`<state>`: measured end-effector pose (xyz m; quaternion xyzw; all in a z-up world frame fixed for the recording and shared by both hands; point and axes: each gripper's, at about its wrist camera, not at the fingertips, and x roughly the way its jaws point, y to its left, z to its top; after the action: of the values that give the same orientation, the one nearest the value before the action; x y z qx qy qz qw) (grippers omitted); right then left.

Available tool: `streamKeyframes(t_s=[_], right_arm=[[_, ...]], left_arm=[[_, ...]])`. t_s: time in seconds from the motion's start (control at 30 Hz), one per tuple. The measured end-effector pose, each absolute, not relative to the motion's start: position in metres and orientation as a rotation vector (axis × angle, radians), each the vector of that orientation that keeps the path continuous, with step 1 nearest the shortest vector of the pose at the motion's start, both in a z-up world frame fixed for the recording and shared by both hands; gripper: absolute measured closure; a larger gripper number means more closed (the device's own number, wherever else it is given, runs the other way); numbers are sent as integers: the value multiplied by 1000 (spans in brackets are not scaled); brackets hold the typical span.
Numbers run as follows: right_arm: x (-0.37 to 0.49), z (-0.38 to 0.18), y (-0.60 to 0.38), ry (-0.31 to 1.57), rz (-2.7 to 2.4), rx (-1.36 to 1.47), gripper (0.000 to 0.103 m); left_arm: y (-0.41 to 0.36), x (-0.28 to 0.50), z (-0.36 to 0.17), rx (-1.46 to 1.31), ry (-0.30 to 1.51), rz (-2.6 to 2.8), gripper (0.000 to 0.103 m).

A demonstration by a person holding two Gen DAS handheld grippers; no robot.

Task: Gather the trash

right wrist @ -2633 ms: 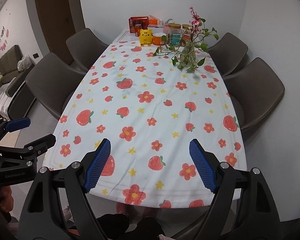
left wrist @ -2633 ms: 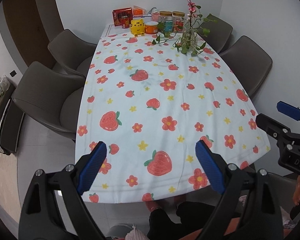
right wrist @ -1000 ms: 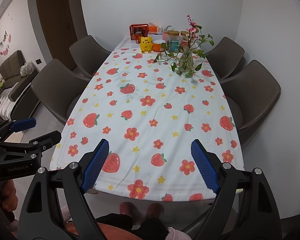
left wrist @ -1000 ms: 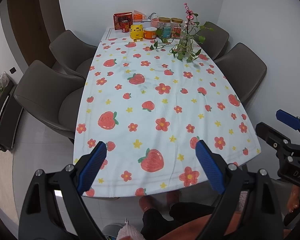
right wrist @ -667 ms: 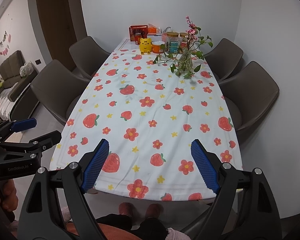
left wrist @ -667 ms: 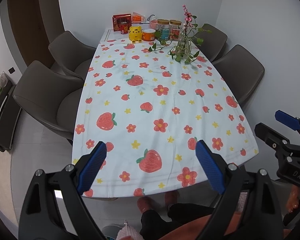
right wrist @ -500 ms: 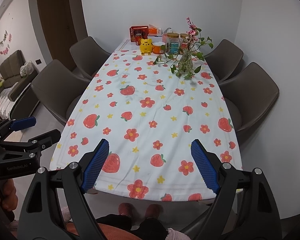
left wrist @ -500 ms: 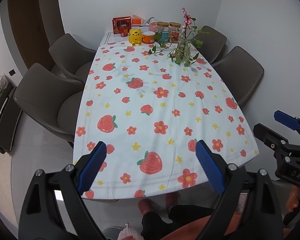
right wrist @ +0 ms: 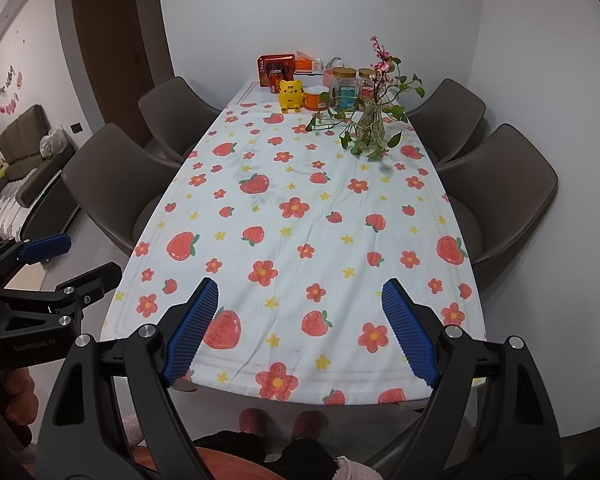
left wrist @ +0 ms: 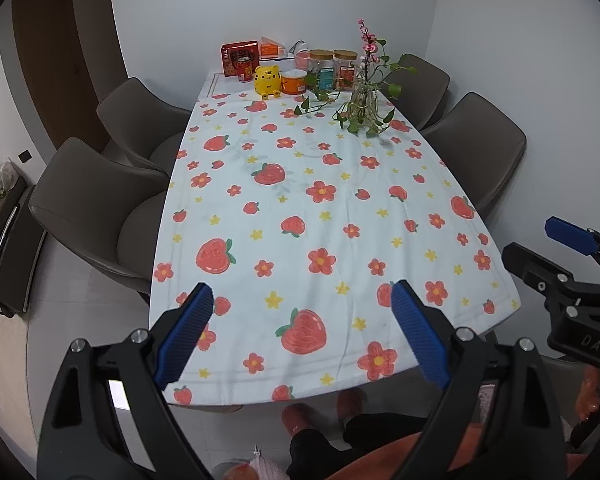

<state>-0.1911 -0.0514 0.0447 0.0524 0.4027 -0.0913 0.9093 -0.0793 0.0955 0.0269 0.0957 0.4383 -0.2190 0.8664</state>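
A long table (left wrist: 324, 240) (right wrist: 300, 248) wears a white cloth printed with strawberries and flowers. I see no loose trash on the cloth. My left gripper (left wrist: 300, 334) is open and empty, held above the table's near end. My right gripper (right wrist: 300, 328) is open and empty beside it, also over the near edge. The right gripper shows at the right edge of the left wrist view (left wrist: 568, 256). The left gripper shows at the left edge of the right wrist view (right wrist: 48, 264).
At the far end stand a red box (left wrist: 240, 58), a red can (left wrist: 244, 69), a yellow tiger figure (left wrist: 267, 80), an orange tub (left wrist: 294, 82), two lidded jars (left wrist: 334, 68) and a glass vase of vines (left wrist: 363, 98). Grey chairs (left wrist: 96, 208) line both sides. My feet (left wrist: 324, 412) are below.
Both grippers have drawn back and up from the table since 2.6 s ago, so more of the table shows. In the last half second almost nothing has moved. Both stay open.
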Motion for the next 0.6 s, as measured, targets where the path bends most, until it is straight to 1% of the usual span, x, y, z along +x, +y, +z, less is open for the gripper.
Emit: streamKeyframes(t_s=[0.2,0.27,0.6], right_arm=[[-192,44,-51,829,-189,109,22],[-192,44,-52,830,-190,109,22],[-190,48,-54,828,-193,115,22]], left_arm=[[94,-80,29,204,898,-478,13],[94,-80,29,204,893,-481,11],[94,-81,28,193,883,-499,9]])
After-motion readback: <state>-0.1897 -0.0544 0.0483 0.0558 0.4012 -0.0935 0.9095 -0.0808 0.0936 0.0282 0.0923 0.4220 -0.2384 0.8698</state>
